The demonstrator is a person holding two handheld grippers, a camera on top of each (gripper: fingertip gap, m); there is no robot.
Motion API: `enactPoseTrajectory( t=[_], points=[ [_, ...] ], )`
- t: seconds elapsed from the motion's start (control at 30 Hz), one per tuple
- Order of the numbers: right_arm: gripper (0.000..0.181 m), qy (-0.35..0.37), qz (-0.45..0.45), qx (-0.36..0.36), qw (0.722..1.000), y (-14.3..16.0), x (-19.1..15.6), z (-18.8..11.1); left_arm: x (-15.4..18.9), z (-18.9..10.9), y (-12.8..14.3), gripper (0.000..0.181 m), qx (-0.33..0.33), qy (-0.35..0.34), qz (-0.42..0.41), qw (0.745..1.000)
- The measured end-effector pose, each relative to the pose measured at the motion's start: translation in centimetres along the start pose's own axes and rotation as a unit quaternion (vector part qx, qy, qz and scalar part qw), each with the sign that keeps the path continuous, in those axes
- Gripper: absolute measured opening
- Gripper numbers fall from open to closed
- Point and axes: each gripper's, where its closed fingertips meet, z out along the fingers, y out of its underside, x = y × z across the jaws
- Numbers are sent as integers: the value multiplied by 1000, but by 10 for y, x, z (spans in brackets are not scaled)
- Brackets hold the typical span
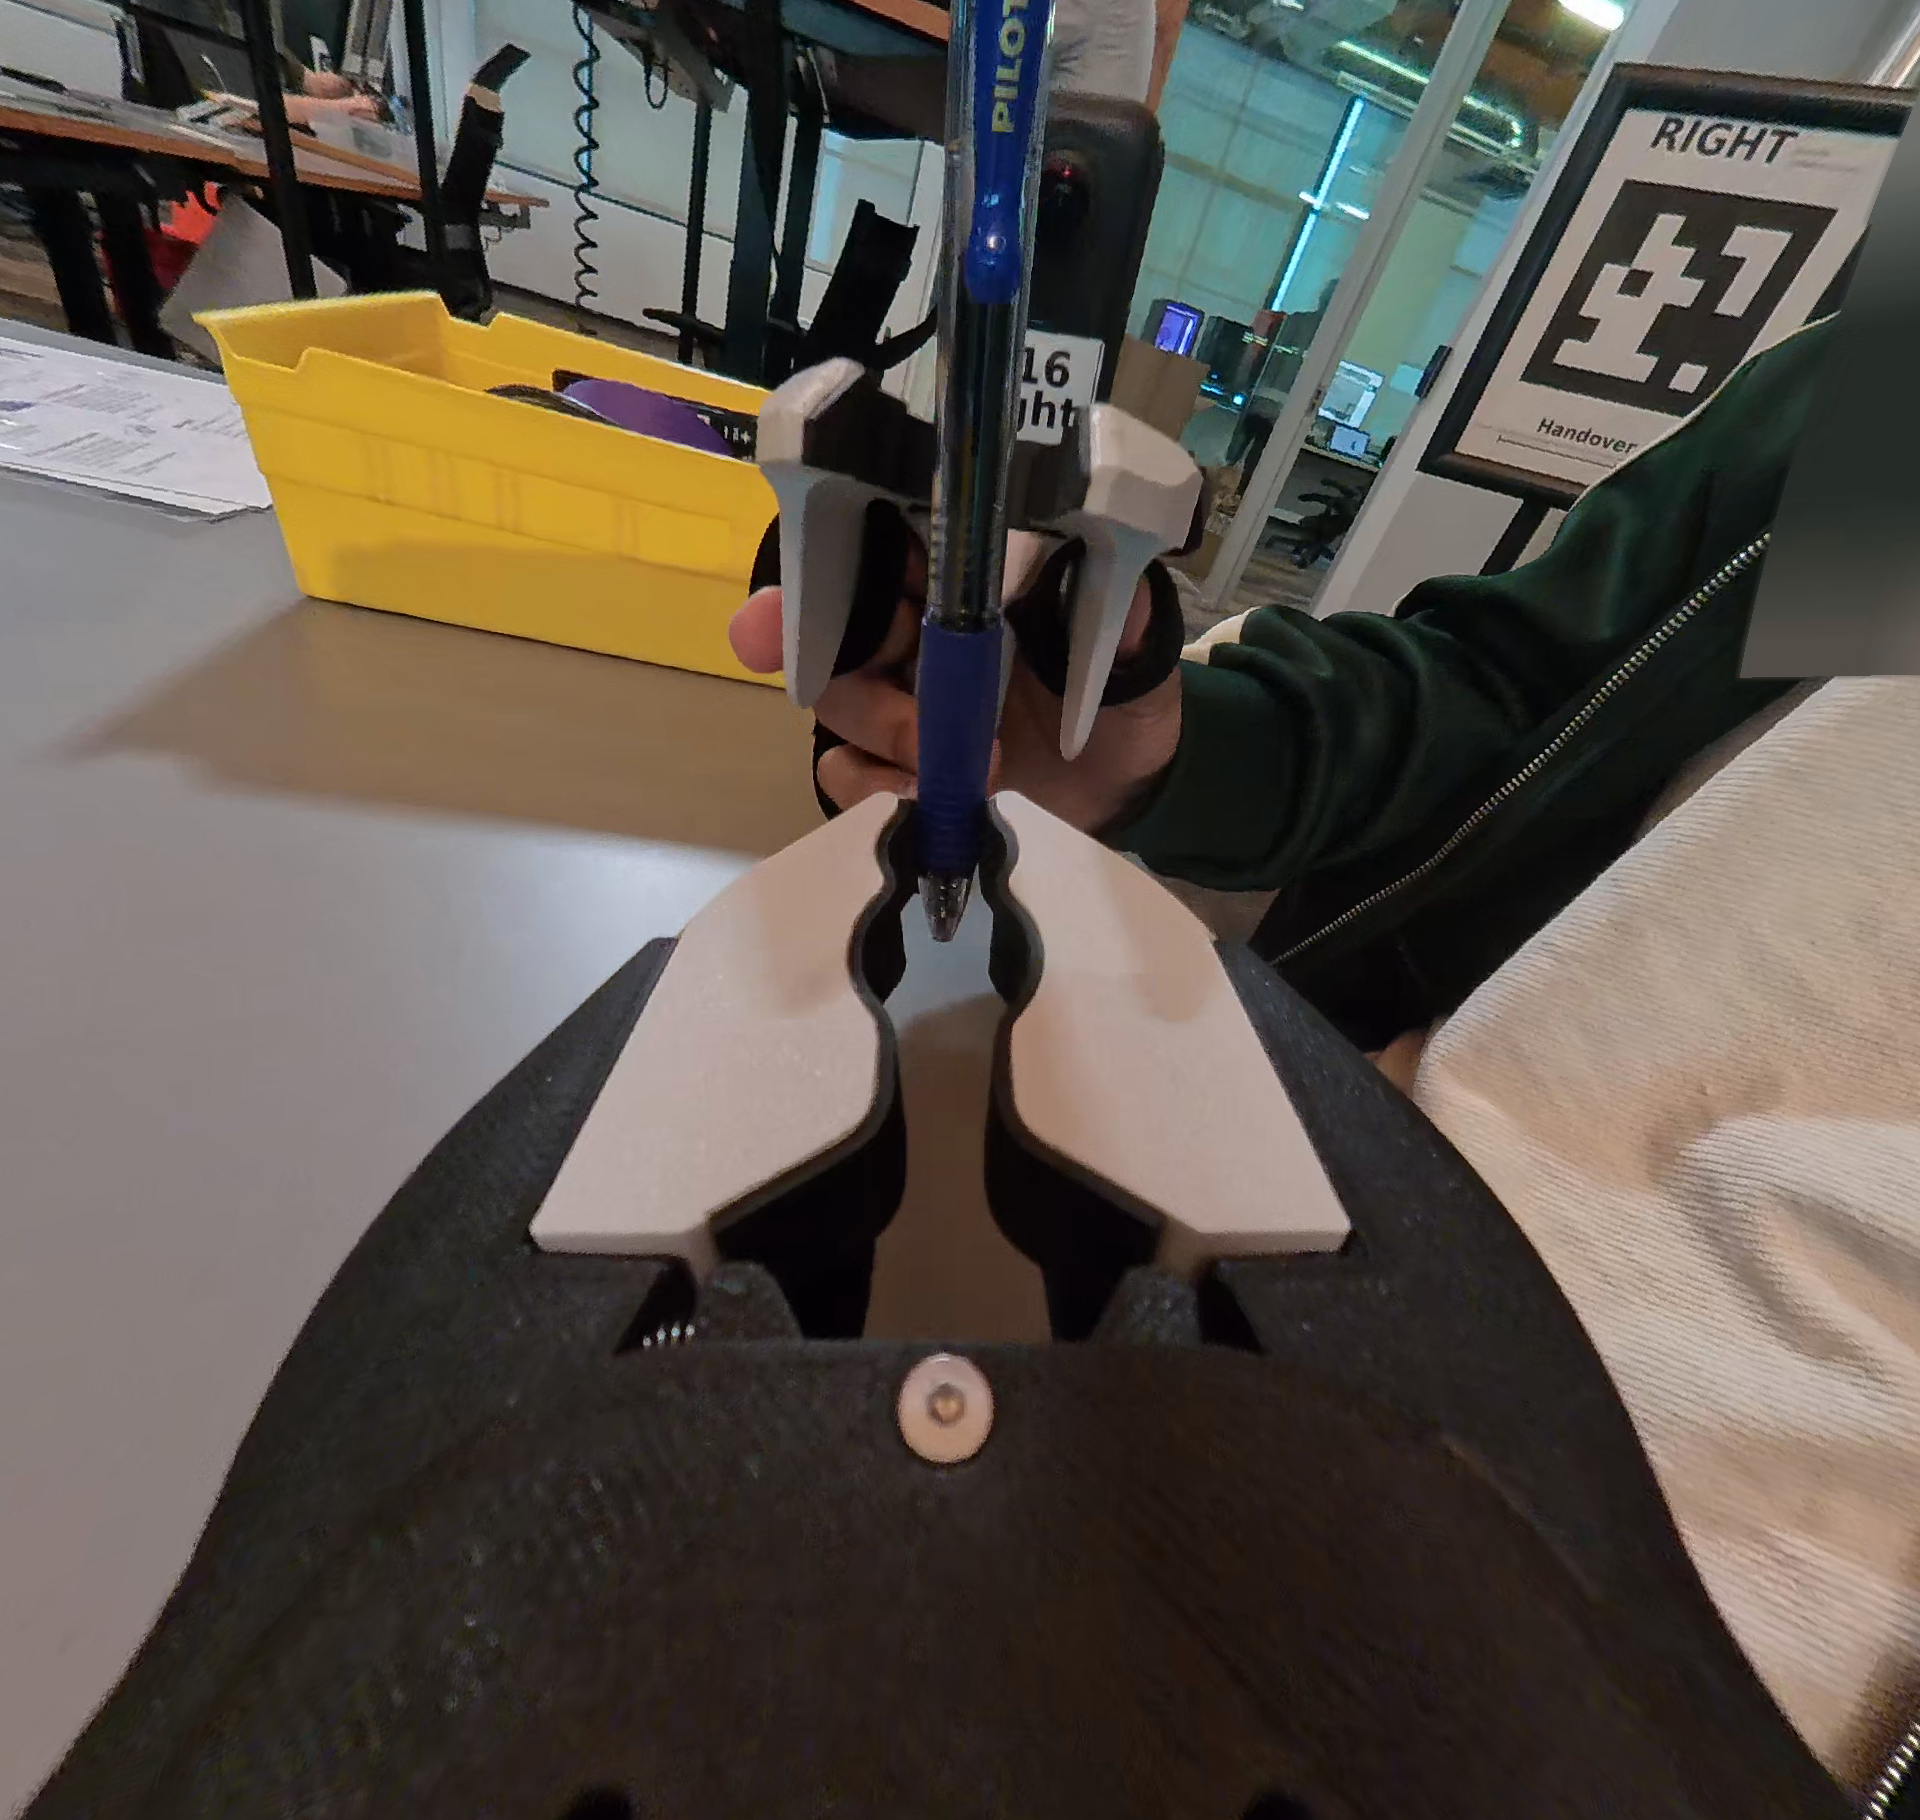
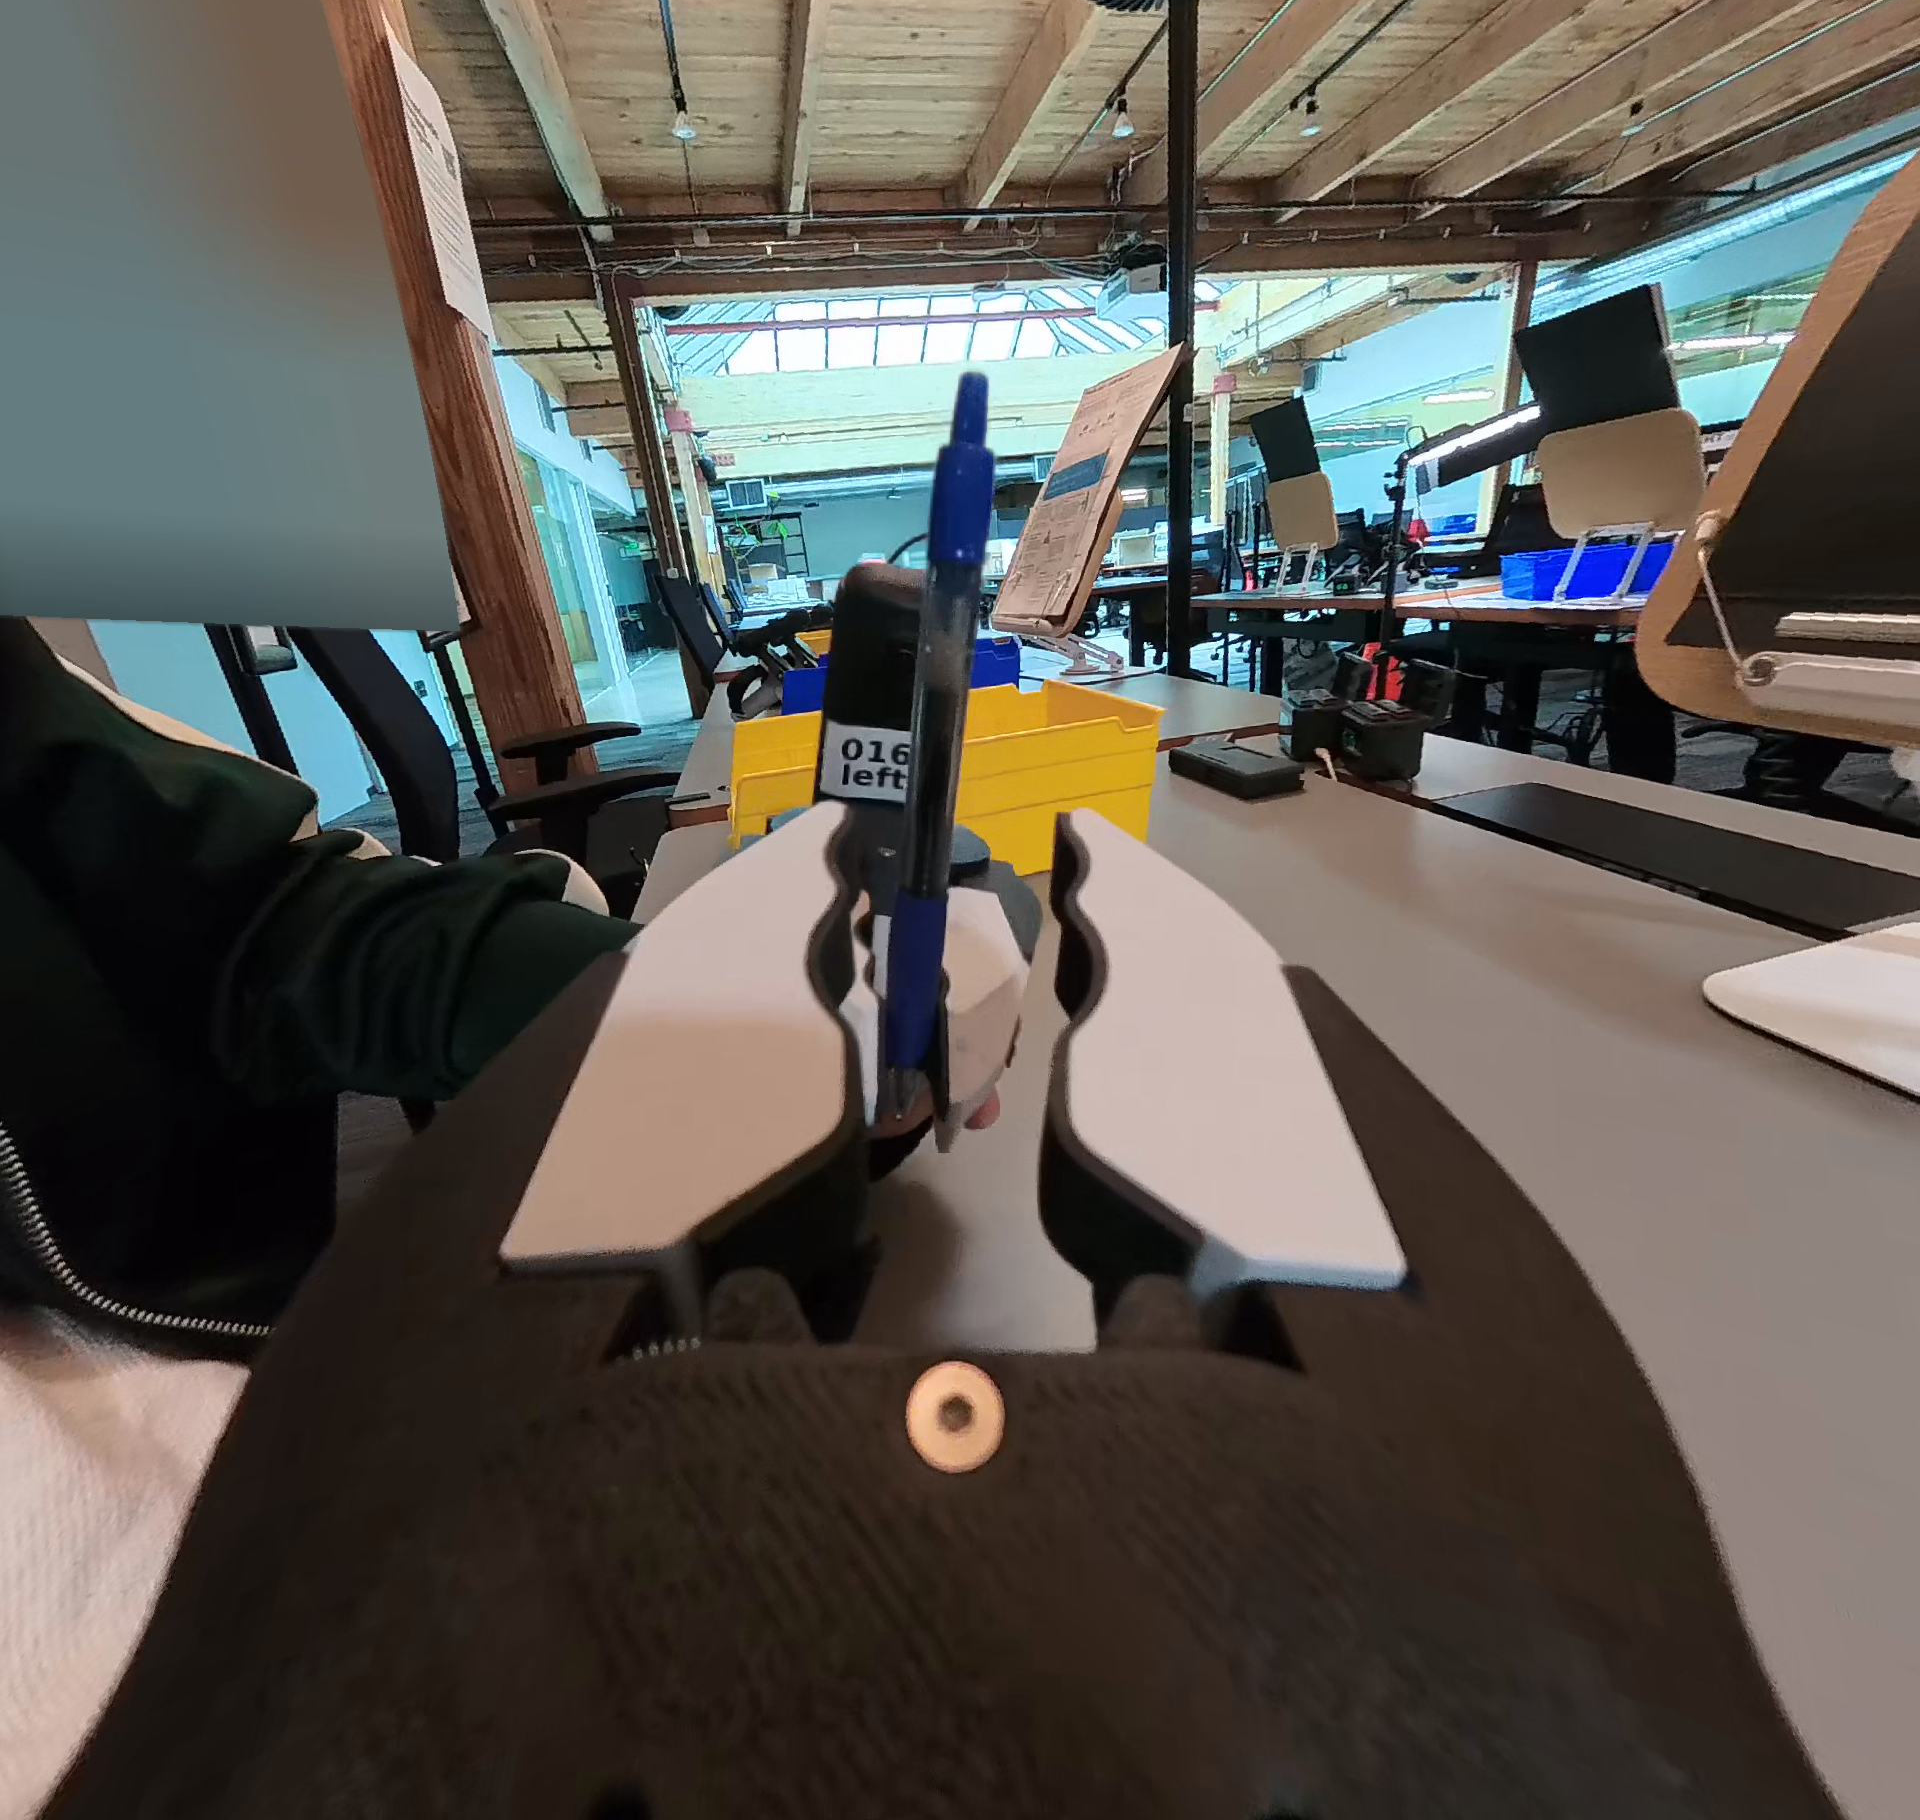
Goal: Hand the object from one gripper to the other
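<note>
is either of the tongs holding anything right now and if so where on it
The left tongs hold the blue pen upright by its rubber grip, near the tip. The right tongs are open, holding nothing.

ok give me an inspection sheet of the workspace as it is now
surface: grey table, mostly bare near the grippers
job's things: blue pen, upright, tip down
clutter: yellow bin with a purple item inside; papers at the far left; black devices and a dark mat in the right wrist view
grippers: left gripper shut on the pen's grip, near the tip; right gripper open, fingers either side of the pen, not touching
cables: coiled cord hanging at a back desk
surroundings: open office, desks, chairs, wooden ceiling; marker board on a stand; person's green sleeve
</note>
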Motion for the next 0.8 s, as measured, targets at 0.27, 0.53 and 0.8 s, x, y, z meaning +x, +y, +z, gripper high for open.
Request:
enactPoseTrajectory(
  t=[0.27, 0.53, 0.8],
  points=[
    [10, -8, -4, -25, 1000, 10, -6, 5, 0, 6, 9, 12, -15, 3, -6, 1000],
    [10, -2, -9, -29, 1000, 8, -7, 5, -1, 6, 6, 16, -4, -2, -14, 1000],
    [10, -1, 5, -29, 1000, 6, -3, 1, -2, -6, -16, 47, 44, 0, -22, 999]
  ],
)
